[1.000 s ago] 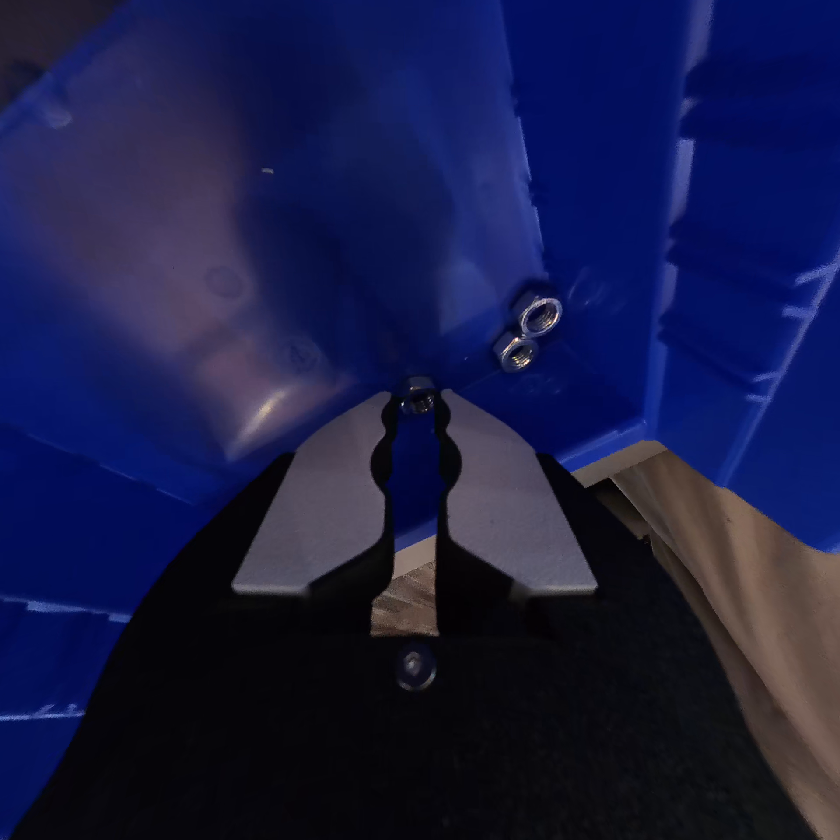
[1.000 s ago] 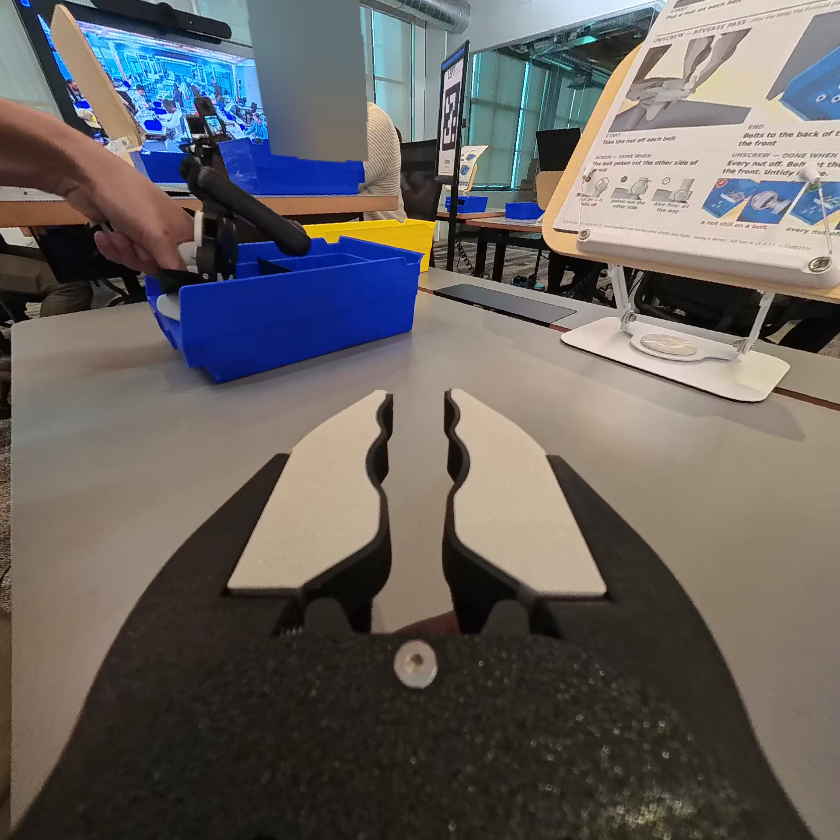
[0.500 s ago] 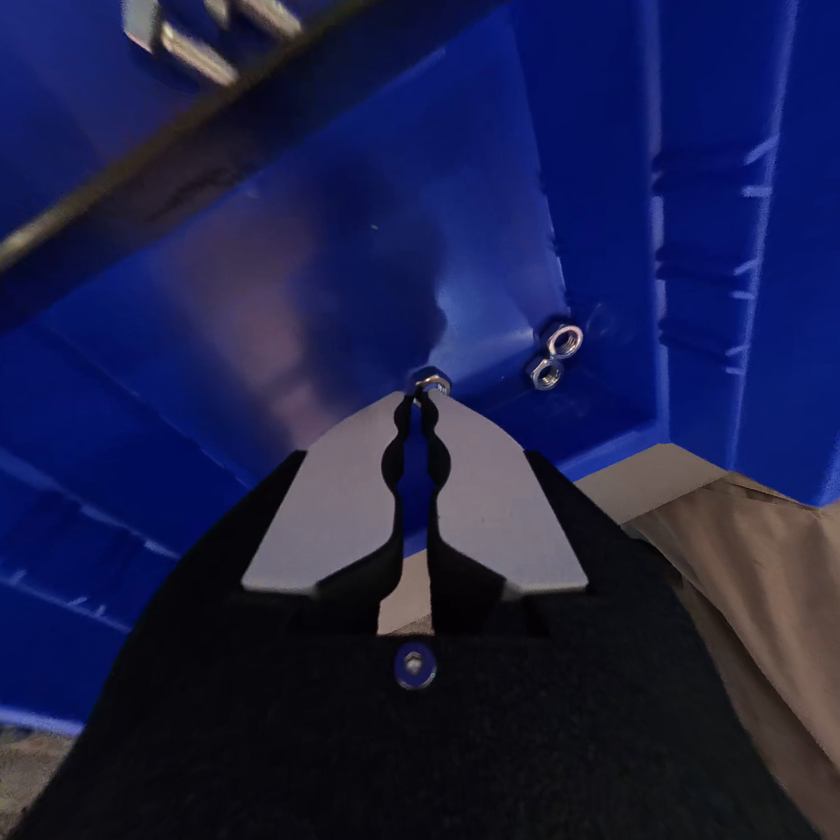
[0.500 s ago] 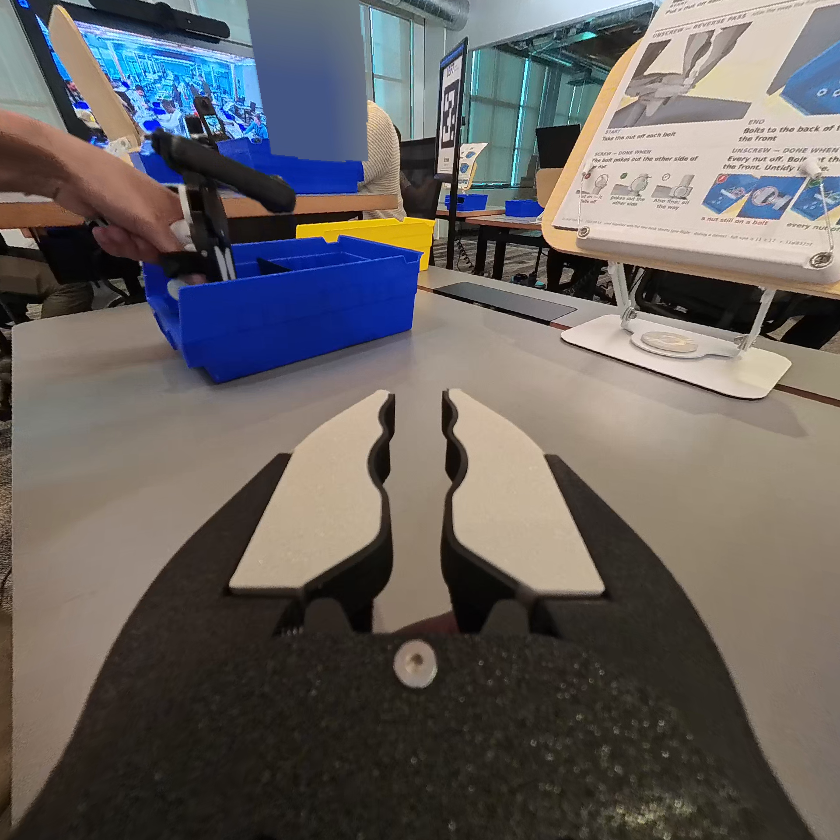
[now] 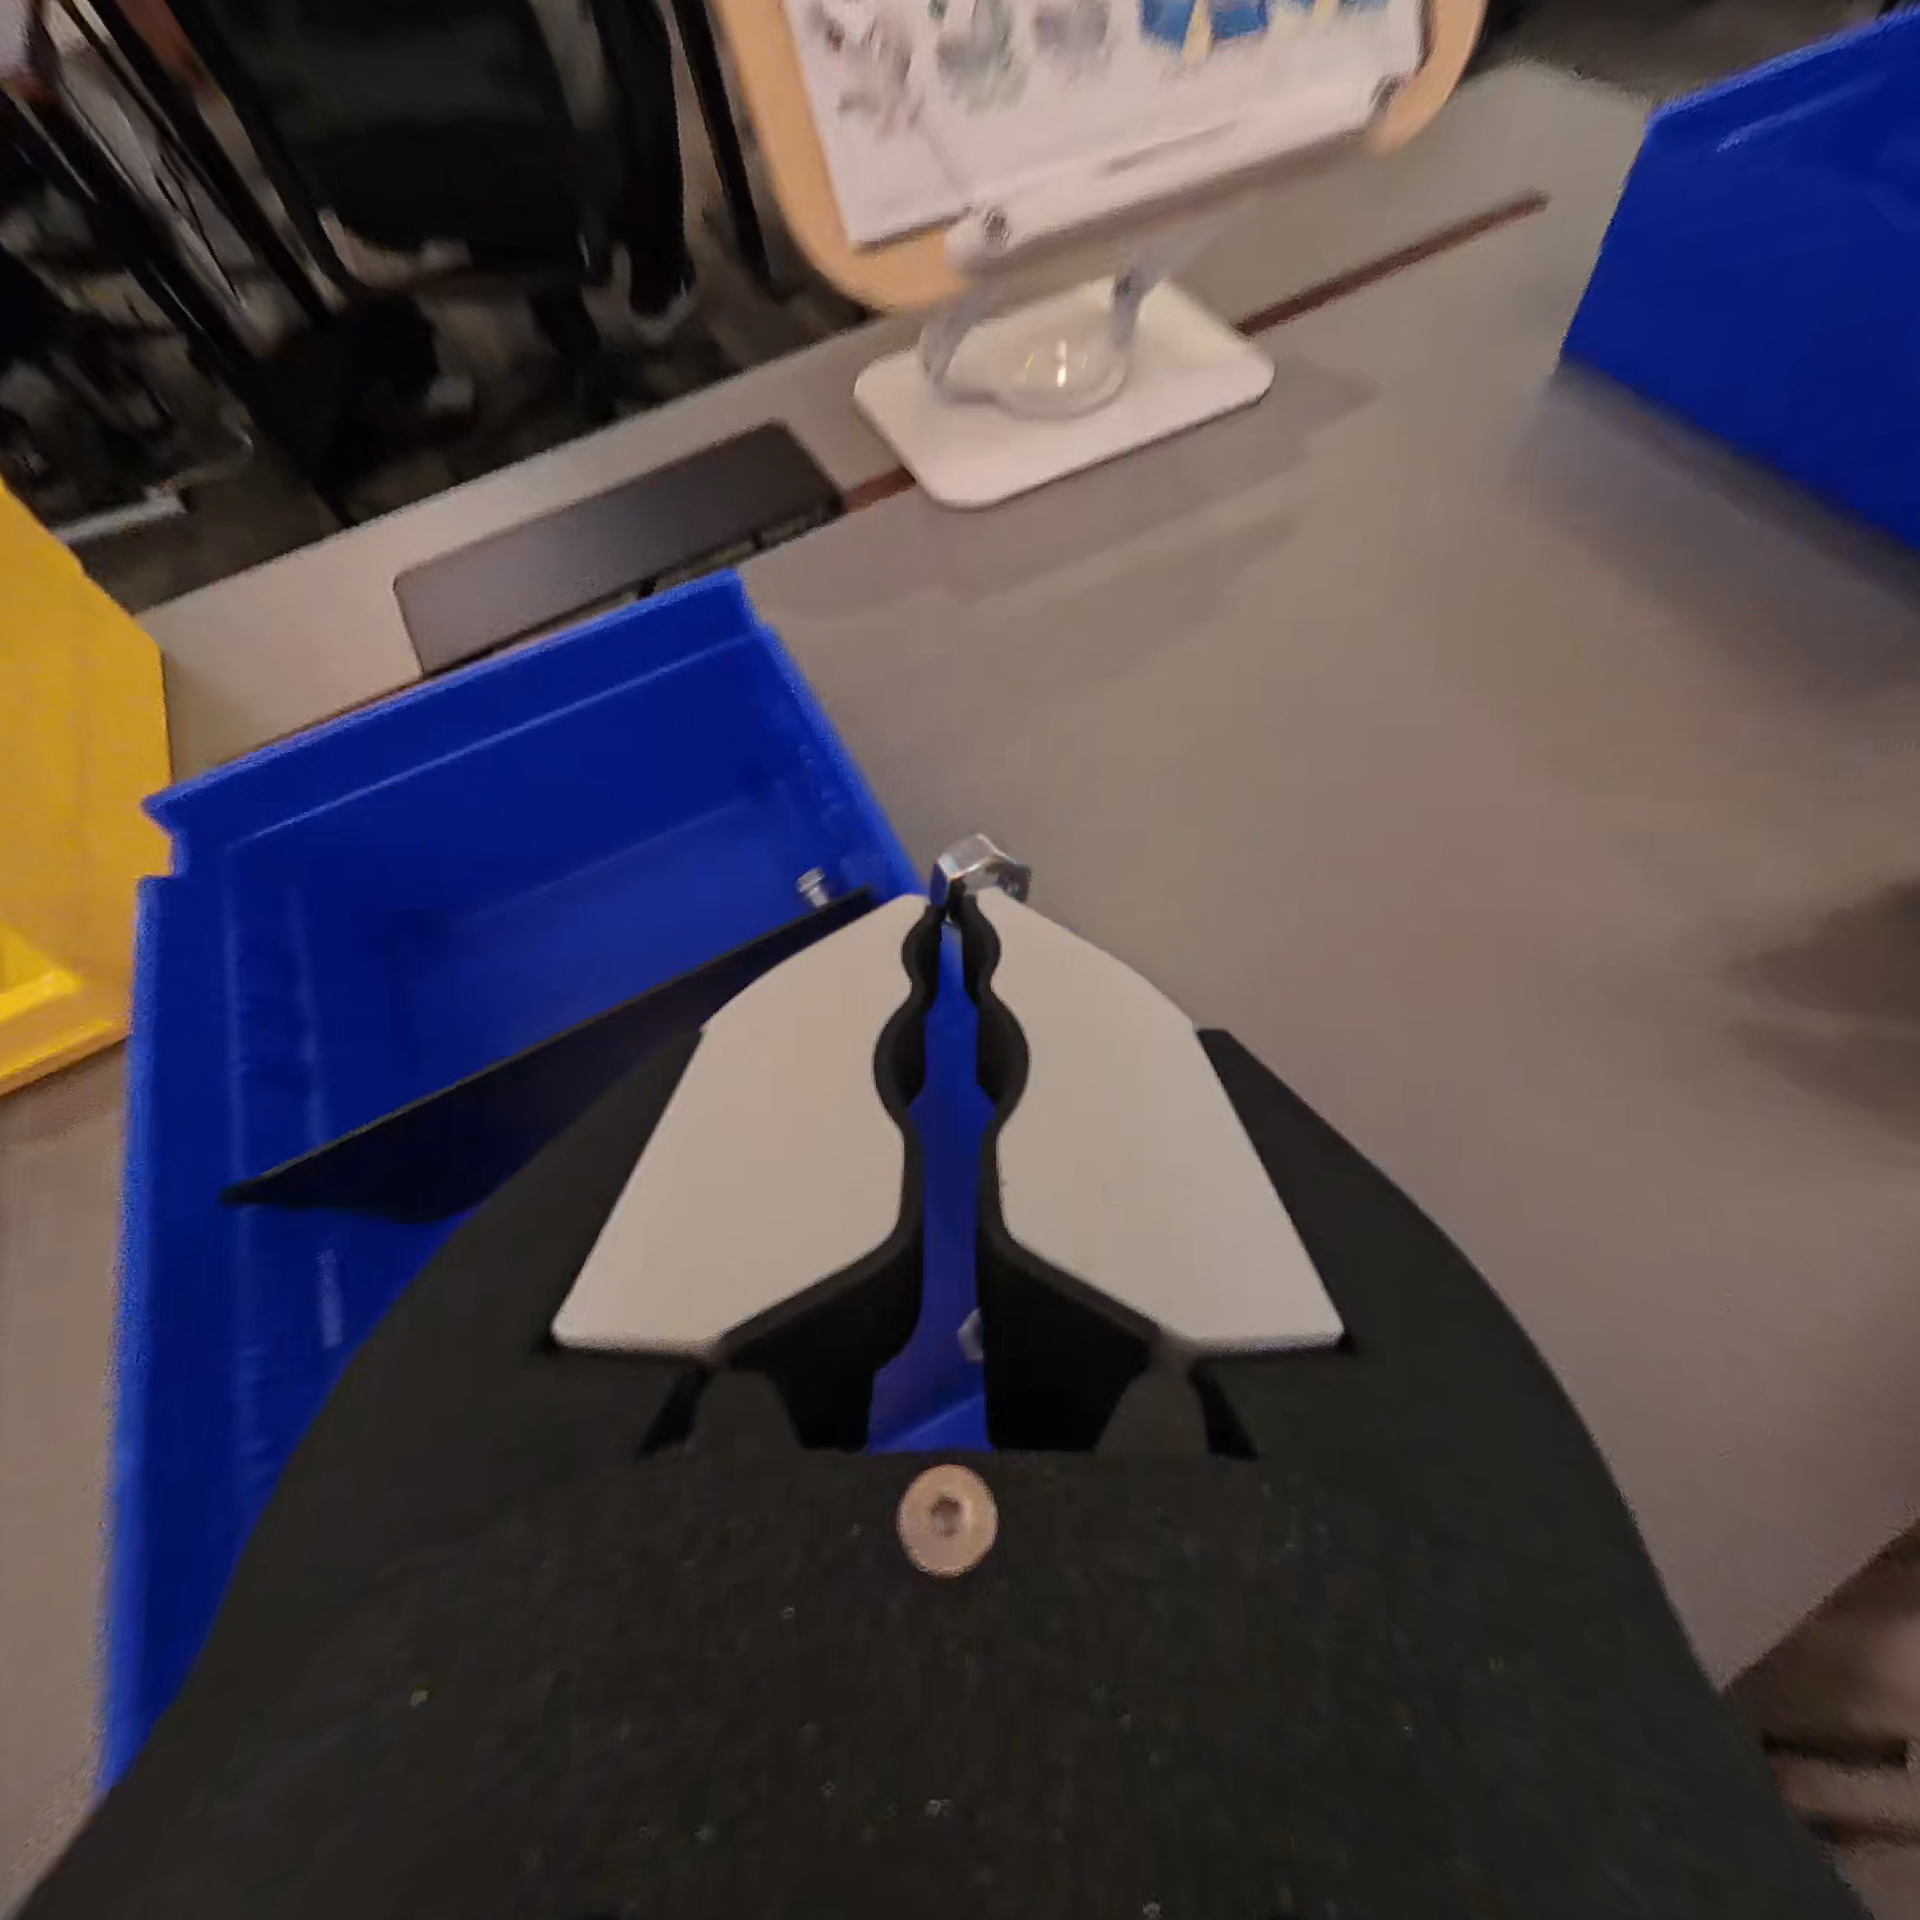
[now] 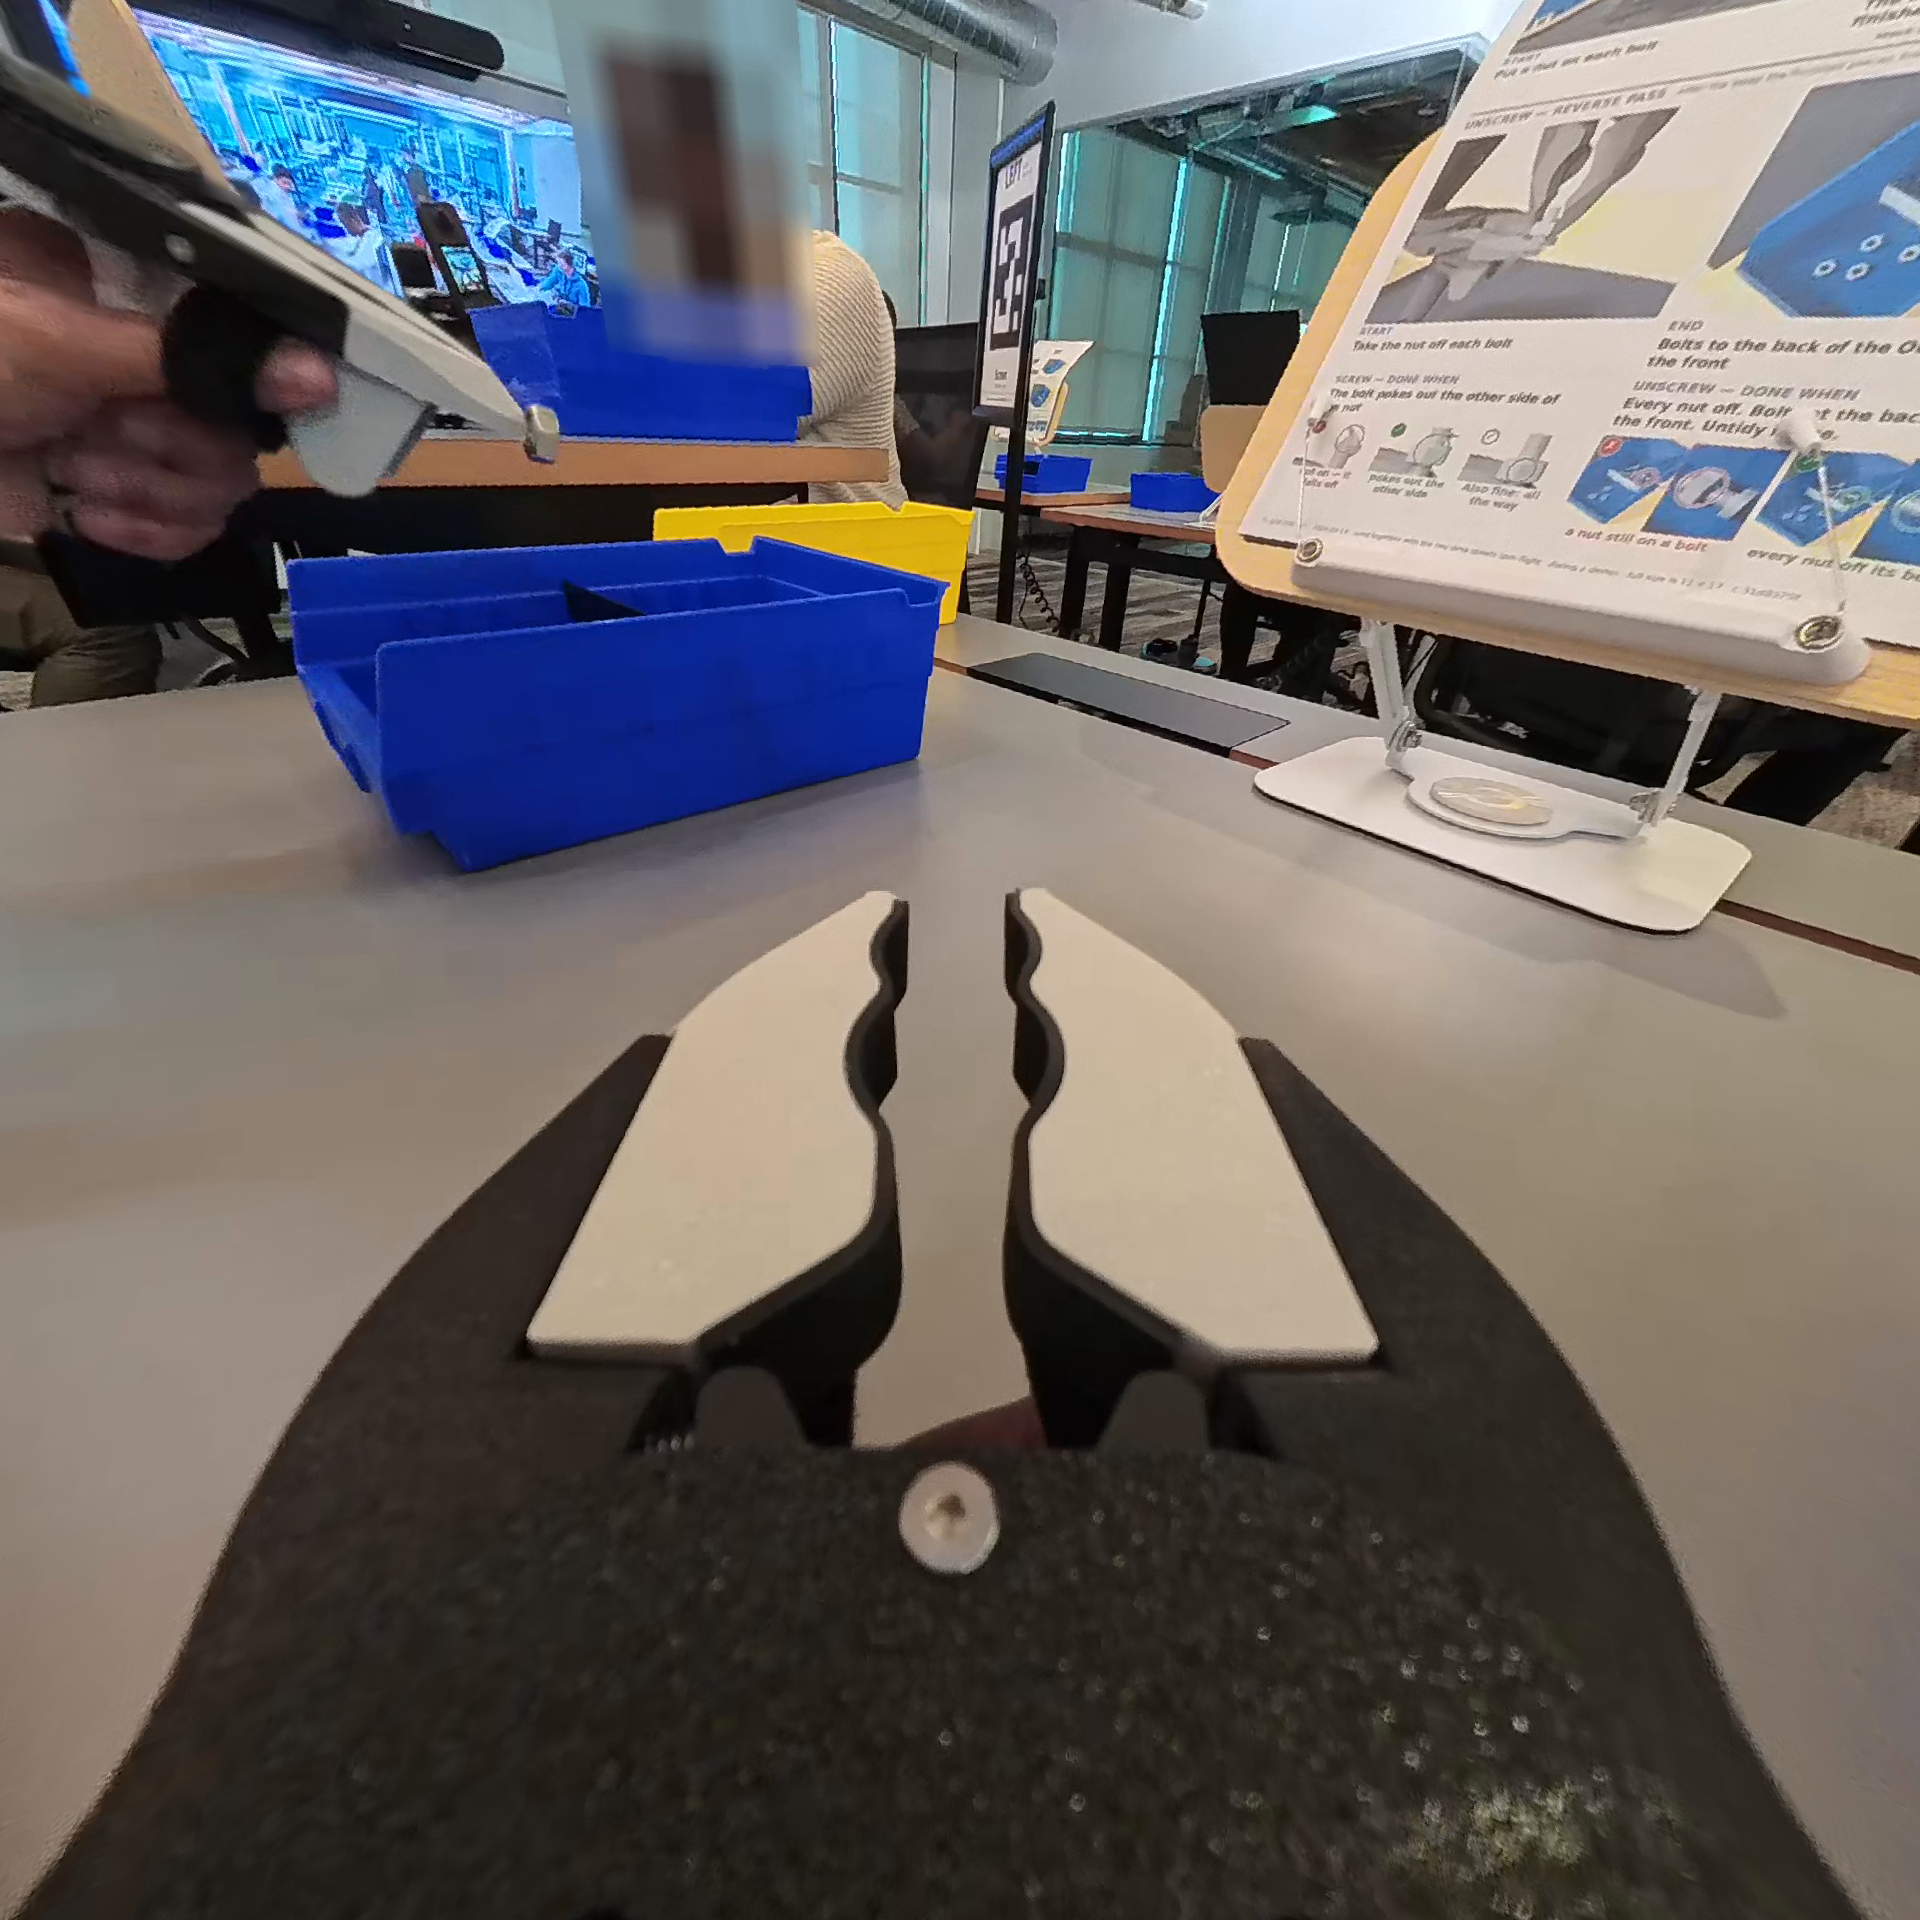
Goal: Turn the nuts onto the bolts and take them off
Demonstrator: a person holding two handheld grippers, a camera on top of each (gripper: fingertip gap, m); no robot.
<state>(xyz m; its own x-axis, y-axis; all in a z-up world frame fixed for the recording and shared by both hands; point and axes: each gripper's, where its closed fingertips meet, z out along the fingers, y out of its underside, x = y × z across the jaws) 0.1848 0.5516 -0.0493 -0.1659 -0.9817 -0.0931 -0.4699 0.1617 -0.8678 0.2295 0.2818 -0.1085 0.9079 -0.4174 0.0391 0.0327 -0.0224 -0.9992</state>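
Pinching a nut (image 5: pixel 975 869), left hand-held gripper (image 5: pixel 952 914) clears blue bin (image 5: pixel 499 831) (right hand-held gripper (image 6: pixel 954 909) parted).

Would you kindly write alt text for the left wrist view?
The left gripper pinches a silver nut at its fingertips, raised above a blue bin with a black divider on a grey table; a blurred instruction board stands behind.

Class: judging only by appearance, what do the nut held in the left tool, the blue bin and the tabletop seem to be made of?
Nut: bright silvery metal, likely plated steel, judging by its glinting hex faces.
Blue bin: moulded plastic, by its uniform colour, slight sheen and ribbed walls.
Tabletop: smooth matte grey, probably laminate; soft reflections only.
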